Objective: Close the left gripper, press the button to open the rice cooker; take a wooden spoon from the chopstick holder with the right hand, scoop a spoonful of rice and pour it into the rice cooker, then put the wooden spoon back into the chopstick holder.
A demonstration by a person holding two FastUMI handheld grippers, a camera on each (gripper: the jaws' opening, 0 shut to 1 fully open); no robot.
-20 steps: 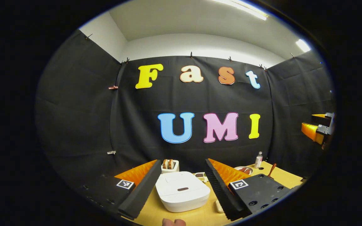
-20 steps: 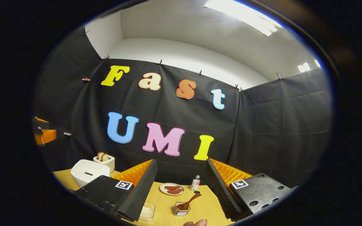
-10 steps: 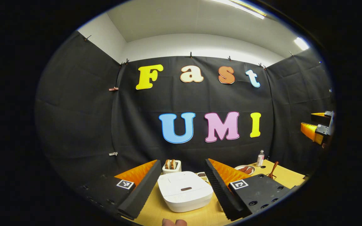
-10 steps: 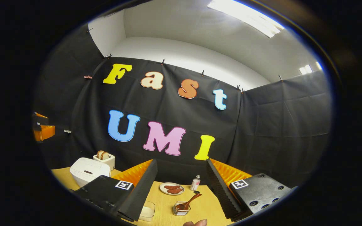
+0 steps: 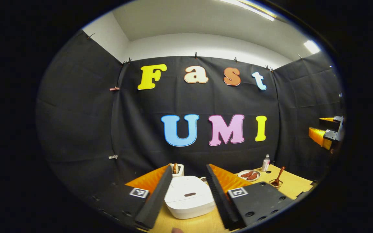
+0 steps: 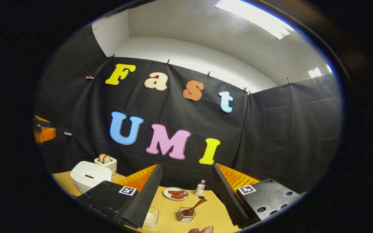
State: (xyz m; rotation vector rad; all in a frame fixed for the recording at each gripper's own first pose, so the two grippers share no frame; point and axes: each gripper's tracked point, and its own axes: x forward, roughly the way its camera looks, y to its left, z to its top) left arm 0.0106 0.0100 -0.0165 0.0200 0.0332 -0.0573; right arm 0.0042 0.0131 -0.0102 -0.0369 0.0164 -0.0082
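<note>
Jaws, left: left gripper (image 5: 188, 197) stood part open, fingers apart with nothing between them; gap framed the cooker.
Jaws, right: right gripper (image 6: 186, 197) stood wide open, holding nothing.
Cooker: white cooker (image 5: 189, 201) sat on the table (image 5: 291, 184), lid down, button (image 5: 190, 194) on top untouched; in the right gripper view it lay far left (image 6: 91, 176).
Spoon: wooden spoon (image 6: 195, 206) leaned in the holder (image 6: 186, 215), handle tilted up to the right; seen also at far right in the left gripper view (image 5: 278, 177).
Rice: clear tub (image 6: 151, 217) sat low, just beside the right gripper's left finger; contents hard to tell.
Toaster: toaster (image 6: 106, 162) with bread stood behind the cooker.
Plate: plate (image 6: 175, 194) with brown pieces lay beyond the holder, bottle (image 6: 200, 188) just right of it.
Other gripper: right gripper hung at the far right edge of the left gripper view (image 5: 327, 136), well above the table.
</note>
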